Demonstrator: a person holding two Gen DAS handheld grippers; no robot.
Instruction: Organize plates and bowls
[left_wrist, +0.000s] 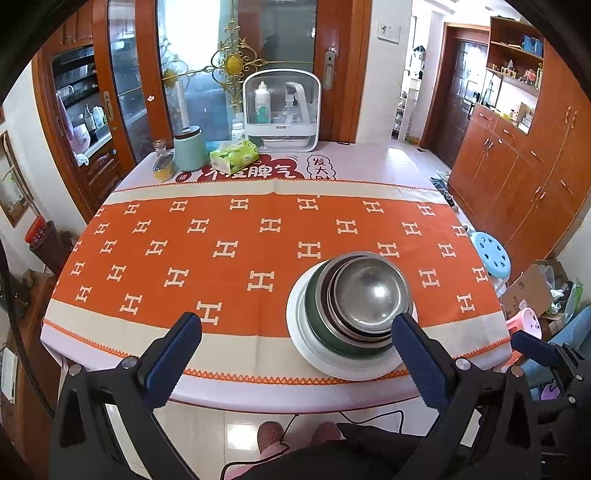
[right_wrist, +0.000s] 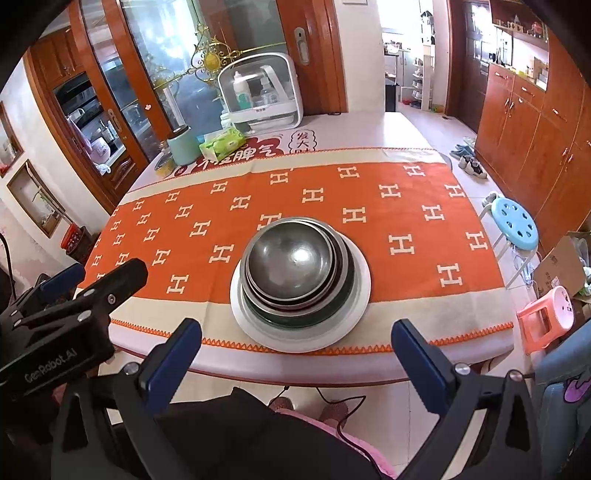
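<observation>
A stack of nested steel bowls (left_wrist: 371, 293) (right_wrist: 291, 262) rests on a dark green dish, which sits on a white plate (left_wrist: 306, 343) (right_wrist: 354, 306) near the table's front edge, on the orange patterned cloth (left_wrist: 184, 240) (right_wrist: 406, 221). My left gripper (left_wrist: 297, 328) is open and empty, hovering just short of the table edge, with the stack behind its right finger. My right gripper (right_wrist: 297, 334) is also open and empty, centred in front of the stack. In the right wrist view, the left gripper's body appears at the lower left.
At the table's far end stand a white clear-fronted cabinet (left_wrist: 280, 107) (right_wrist: 258, 96), a green tissue box (left_wrist: 233, 155) (right_wrist: 221, 142), a mint canister (left_wrist: 189, 147) (right_wrist: 181, 146) and a glass jar (left_wrist: 162, 162). Blue (right_wrist: 515, 221) and pink (right_wrist: 550, 314) stools stand to the right.
</observation>
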